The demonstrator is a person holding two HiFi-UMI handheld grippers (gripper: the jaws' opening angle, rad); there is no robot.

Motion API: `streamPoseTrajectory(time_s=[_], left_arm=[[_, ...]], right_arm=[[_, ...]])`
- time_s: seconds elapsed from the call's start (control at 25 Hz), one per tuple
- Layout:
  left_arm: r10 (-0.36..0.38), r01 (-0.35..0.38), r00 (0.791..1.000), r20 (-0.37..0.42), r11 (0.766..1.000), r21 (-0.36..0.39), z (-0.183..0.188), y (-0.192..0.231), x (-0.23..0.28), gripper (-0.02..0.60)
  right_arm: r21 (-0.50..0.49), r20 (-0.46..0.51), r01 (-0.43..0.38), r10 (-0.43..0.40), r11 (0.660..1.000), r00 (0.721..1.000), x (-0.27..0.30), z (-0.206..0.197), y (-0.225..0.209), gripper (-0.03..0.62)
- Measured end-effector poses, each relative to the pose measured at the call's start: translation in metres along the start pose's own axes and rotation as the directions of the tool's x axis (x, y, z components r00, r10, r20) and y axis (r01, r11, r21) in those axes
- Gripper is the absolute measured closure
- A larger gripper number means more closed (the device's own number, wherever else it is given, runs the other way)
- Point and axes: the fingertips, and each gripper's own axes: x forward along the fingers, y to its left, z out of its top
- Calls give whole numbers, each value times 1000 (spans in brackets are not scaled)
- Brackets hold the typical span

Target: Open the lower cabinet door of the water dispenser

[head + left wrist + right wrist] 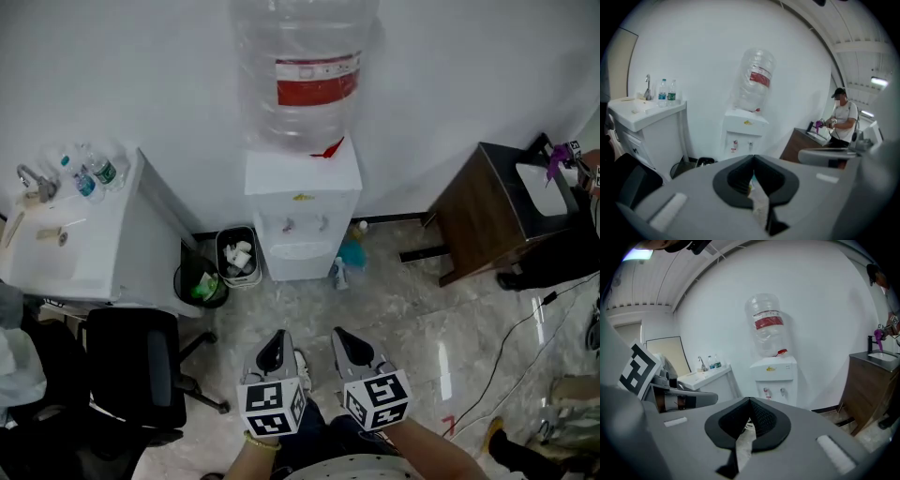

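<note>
The white water dispenser [302,202] stands against the far wall with a clear bottle [305,70] on top. Its lower cabinet door [298,262] is closed and steeply foreshortened in the head view. My left gripper [275,337] and right gripper [345,335] hover side by side over the floor, well short of the dispenser and pointing toward it. Both are shut with nothing between the jaws. In the left gripper view the dispenser [745,136] rises beyond the closed tips of my left gripper [753,158]. The right gripper view shows the dispenser [774,378] above my right gripper [749,401]; in both gripper views the jaws hide the lower door.
A white sink counter [84,244] with water bottles [94,173] stands at left, with two waste bins [237,255] beside the dispenser. A black chair [131,366] sits at near left. At right are a wooden cabinet [487,211], floor cables [506,347] and a person [843,117].
</note>
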Motion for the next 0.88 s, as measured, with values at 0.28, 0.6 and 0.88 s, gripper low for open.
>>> streamPoseTrajectory(time_s=[0.28,0.6,0.88], left_arm=[[-15,11,995,-101,999,-35,-18,27,115,574],[-19,12,977,-212,999,-36,-121,40,242,574],[-60,39,961,-271,996,-84,-217,73,348,574]], right_arm=[[32,-73,83,-81,996,994,100,-16,-72,595],[105,-172,86,-67,991,983,224,-120,-162,551],[10,-200,90,-86,996,976,350,-232,-240,417]])
